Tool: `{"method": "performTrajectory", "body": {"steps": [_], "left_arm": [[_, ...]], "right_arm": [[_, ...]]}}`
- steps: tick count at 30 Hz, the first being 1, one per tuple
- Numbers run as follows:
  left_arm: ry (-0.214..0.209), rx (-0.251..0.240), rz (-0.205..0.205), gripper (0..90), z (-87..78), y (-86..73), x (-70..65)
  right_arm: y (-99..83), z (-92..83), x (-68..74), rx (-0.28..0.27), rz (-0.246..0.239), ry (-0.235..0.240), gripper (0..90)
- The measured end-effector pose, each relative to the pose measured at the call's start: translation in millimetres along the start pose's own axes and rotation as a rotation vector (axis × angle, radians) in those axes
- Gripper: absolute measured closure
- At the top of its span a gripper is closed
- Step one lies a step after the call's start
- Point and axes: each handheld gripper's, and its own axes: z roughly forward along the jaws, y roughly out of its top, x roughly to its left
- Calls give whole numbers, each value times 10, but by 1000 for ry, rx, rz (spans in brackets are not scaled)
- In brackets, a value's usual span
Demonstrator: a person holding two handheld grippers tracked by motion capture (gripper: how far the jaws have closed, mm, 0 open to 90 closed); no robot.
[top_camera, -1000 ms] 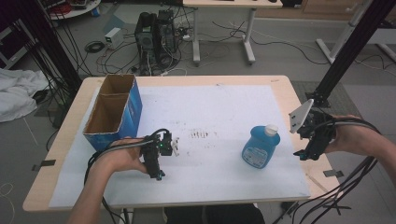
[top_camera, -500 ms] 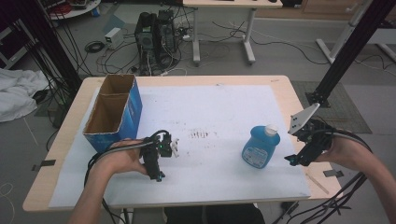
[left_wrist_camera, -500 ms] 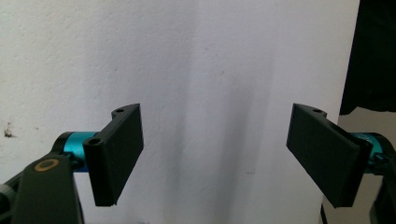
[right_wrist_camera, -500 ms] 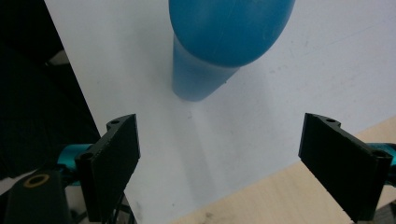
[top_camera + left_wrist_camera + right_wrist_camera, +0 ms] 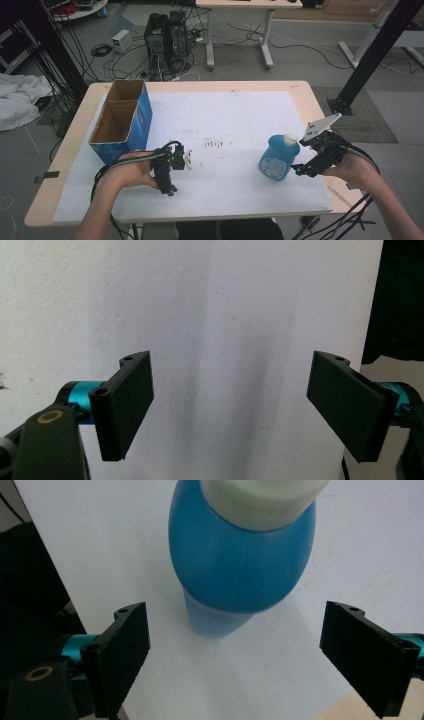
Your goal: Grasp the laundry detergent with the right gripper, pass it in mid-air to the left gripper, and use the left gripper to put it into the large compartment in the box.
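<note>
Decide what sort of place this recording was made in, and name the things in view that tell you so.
Probably a lab or workshop, not a home. A computer tower stands on the floor among loose cables, black frame struts rise beside the table, and plain desks stand behind it.

A light wooden table (image 5: pixel 60 165) covered by a white sheet (image 5: pixel 240 115) stands on a grey floor (image 5: pixel 320 60). Behind it, a black computer tower (image 5: pixel 162 35) sits among tangled cables (image 5: pixel 125 65), beside a pale desk's legs (image 5: pixel 265 40). A white cloth (image 5: pixel 17 100) lies heaped at left. Black metal frame posts (image 5: pixel 375 50) rise at right.
</note>
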Motion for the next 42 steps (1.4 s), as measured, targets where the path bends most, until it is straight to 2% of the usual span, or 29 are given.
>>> {"method": "performTrajectory", "body": {"steps": [2,5,8,13,16,17,19,23,24,25,26,37,38,42], "left_arm": [[3,-1,-1,189,1,-4,-1],[5,-2,-2,189,5,-7,0],[2,2,-1,189,12,-5,0],[0,5,-1,189,30,-3,2],[-3,1,-9,189,48,-2,-3],[-1,0,-9,189,52,-2,-2],[-2,1,-9,189,58,0,0],[-2,2,-7,189,69,1,1],[-2,7,-7,189,68,2,0],[-2,7,-7,189,68,2,0],[-4,4,-9,189,72,0,-1],[-5,7,-10,189,90,-8,-1],[-6,6,-12,189,92,-9,-2],[-6,7,-11,189,95,-11,1]], "right_arm": [[-8,54,39,-14,45,-6,118],[-20,131,15,-65,18,-16,118],[-23,191,31,-72,42,-13,118],[-23,260,38,-86,33,-19,118],[-22,287,57,-109,57,-22,118],[-26,296,51,-105,44,-27,118],[-25,315,61,-105,56,-32,118],[-32,343,73,-122,73,-36,118],[-34,356,62,-135,52,-40,119],[-34,356,62,-135,52,-40,119],[-38,353,82,-128,72,-42,119],[-76,405,106,-168,80,-56,121],[-77,413,113,-173,95,-60,121],[-90,439,112,-176,99,-56,123]]}}
